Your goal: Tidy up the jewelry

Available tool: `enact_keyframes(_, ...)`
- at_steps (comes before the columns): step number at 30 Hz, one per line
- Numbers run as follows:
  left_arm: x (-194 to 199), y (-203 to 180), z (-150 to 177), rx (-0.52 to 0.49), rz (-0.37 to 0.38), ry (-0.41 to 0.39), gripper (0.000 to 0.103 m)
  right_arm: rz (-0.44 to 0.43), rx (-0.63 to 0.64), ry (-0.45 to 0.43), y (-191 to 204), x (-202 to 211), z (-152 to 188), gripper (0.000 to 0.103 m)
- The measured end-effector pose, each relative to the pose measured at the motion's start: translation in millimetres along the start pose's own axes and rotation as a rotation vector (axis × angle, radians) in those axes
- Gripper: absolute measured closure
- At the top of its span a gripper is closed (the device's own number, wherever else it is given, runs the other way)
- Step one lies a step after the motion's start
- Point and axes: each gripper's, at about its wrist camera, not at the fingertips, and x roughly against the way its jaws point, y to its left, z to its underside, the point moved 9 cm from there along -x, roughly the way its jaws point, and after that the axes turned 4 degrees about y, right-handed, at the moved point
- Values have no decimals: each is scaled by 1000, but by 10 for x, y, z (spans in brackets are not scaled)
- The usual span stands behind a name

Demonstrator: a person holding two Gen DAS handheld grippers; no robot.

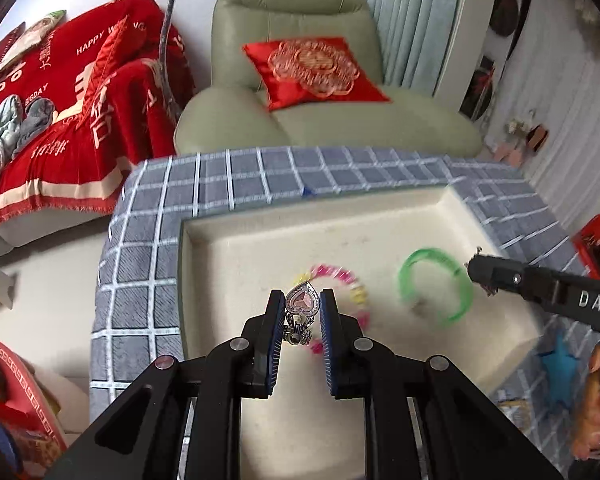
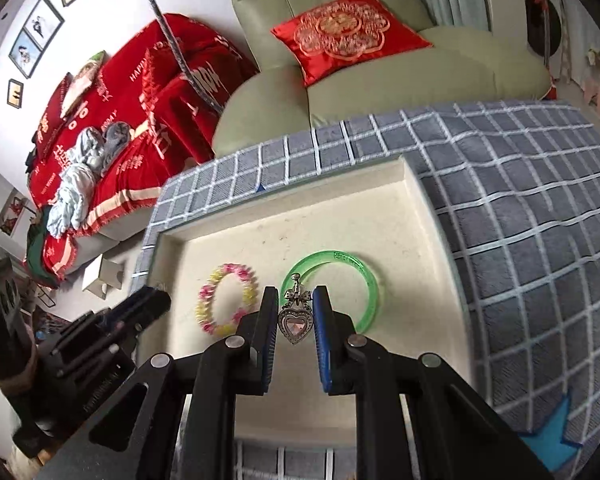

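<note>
Each gripper holds a silver heart-shaped earring with a pink stone. My left gripper (image 1: 301, 300) is shut on one heart earring (image 1: 300, 305), heart end up, above the cream tray (image 1: 236, 256). My right gripper (image 2: 296, 298) is shut on the other heart earring (image 2: 296, 320), heart end hanging down; this gripper also shows at the right of the left wrist view (image 1: 485, 273). In the tray lie a pink-and-yellow bead bracelet (image 2: 226, 300) and a green bangle (image 2: 370, 288), blurred as the bracelet (image 1: 350, 280) and bangle (image 1: 434, 288) in the left wrist view.
The tray sits on a grey checked cloth (image 2: 520, 220) with a blue star (image 2: 550, 436) at its near right. Behind stand a green armchair (image 1: 300, 120) with a red cushion (image 1: 316, 68) and a sofa under a red throw (image 1: 72, 120). A cable (image 2: 176, 40) hangs down at the back.
</note>
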Motion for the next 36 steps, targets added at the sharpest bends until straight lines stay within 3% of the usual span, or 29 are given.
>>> enact_keyframes(9, -255, -40, 94, -39, -60, 22, 69, 66, 5, 48, -166, -467, 13, 84)
enact_keyframes(17, -317, -49, 157, -61, -102, 28, 69, 88, 28, 55, -169, -490, 52, 82)
enact_keyframes(21, -305, -58, 166, -62, -105, 24, 69, 70, 10, 38, -162, -454, 36, 48)
enact_keyframes(25, -280, -65, 176, -62, -105, 26, 69, 28, -10, 23, -126, -351, 20, 44)
enact_keyframes(27, -252, -70, 173, -64, -115, 19, 69, 12, -20, 9, -108, -281, 6, 37)
enact_keyframes(36, -120, -9, 116, -52, -138, -24, 68, 2, -23, -45, -84, 122, 129, 26)
